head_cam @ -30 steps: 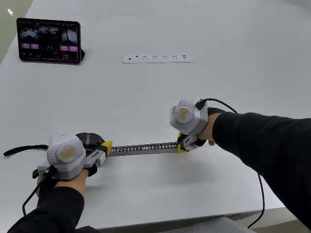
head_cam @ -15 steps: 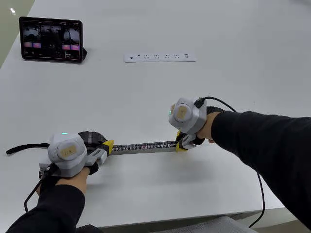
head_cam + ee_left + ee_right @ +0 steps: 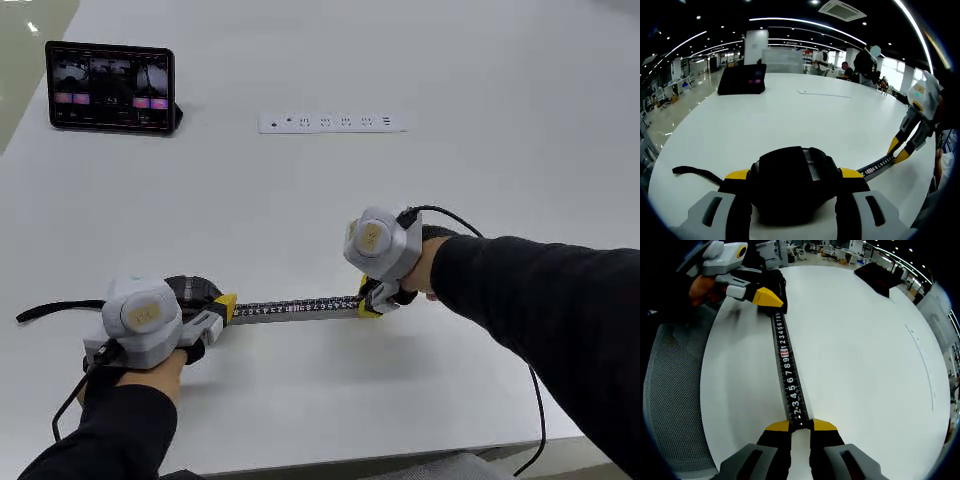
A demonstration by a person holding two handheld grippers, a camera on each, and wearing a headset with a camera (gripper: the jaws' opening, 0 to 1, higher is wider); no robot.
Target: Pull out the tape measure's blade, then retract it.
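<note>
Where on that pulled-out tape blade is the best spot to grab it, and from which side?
At its free tip, coming end-on along its length, opposite the case. The blade is thin and lies low along the table, so the end seems easiest to pinch; the right hand-held gripper holds it there, one jaw on each side.

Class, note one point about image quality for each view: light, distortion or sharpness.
Head view: even light, faint soft shadows on the table beneath the blade. Left gripper view: fisheye curves the table edge, and the black tape measure case shows little detail. Right gripper view: blade numerals read sharp near the jaws.
</note>
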